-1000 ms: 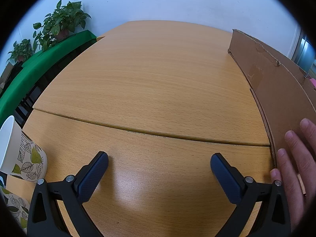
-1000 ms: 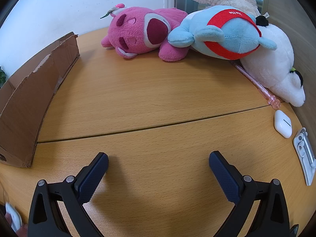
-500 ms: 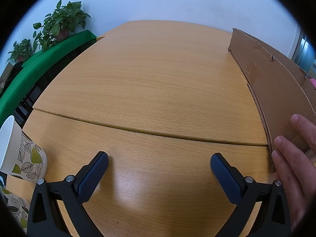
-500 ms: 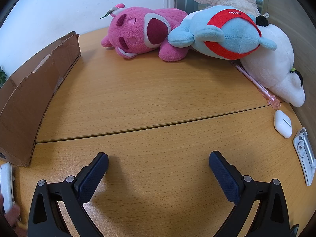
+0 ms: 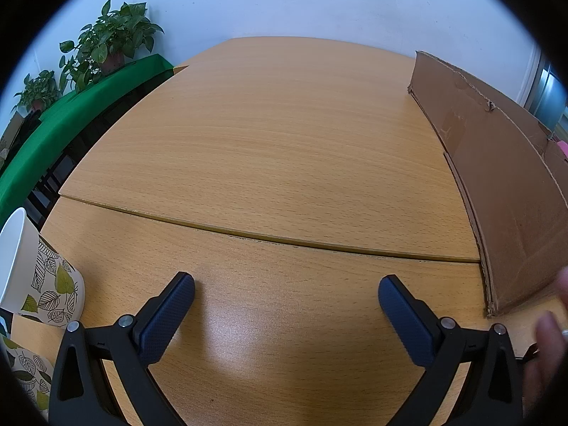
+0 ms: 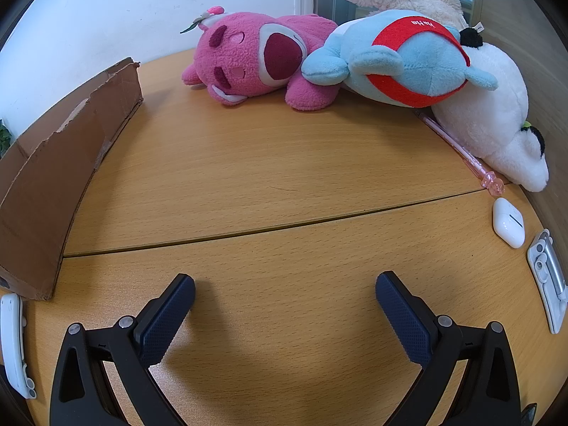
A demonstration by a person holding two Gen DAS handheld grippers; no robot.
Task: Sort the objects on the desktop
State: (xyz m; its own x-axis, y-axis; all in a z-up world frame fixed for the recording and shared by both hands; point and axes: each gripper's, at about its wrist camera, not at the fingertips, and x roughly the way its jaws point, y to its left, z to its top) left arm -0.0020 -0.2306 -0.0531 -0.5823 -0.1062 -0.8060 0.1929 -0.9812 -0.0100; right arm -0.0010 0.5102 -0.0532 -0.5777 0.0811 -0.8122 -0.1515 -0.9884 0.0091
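My left gripper (image 5: 285,287) is open and empty over the wooden table (image 5: 269,149). My right gripper (image 6: 285,285) is open and empty too. A cardboard box shows at the right of the left wrist view (image 5: 497,181) and at the left of the right wrist view (image 6: 60,170). A pink plush (image 6: 255,60), a blue and red plush (image 6: 401,60) and a white plush (image 6: 497,113) lie at the back. A pink pen (image 6: 461,152), a white earbud case (image 6: 508,223) and a white and silver clip (image 6: 548,280) lie at the right. A white device (image 6: 12,344) lies at the left edge.
Leaf-patterned paper cups (image 5: 39,280) stand at the lower left of the left wrist view. A blurred hand (image 5: 546,337) is at its lower right. Potted plants (image 5: 106,46) on a green surface (image 5: 71,106) stand beyond the table's left edge.
The hand has come off the cardboard box wall and dropped toward the lower right. A white device now lies on the table beside the box's near corner. Both grippers stay still.
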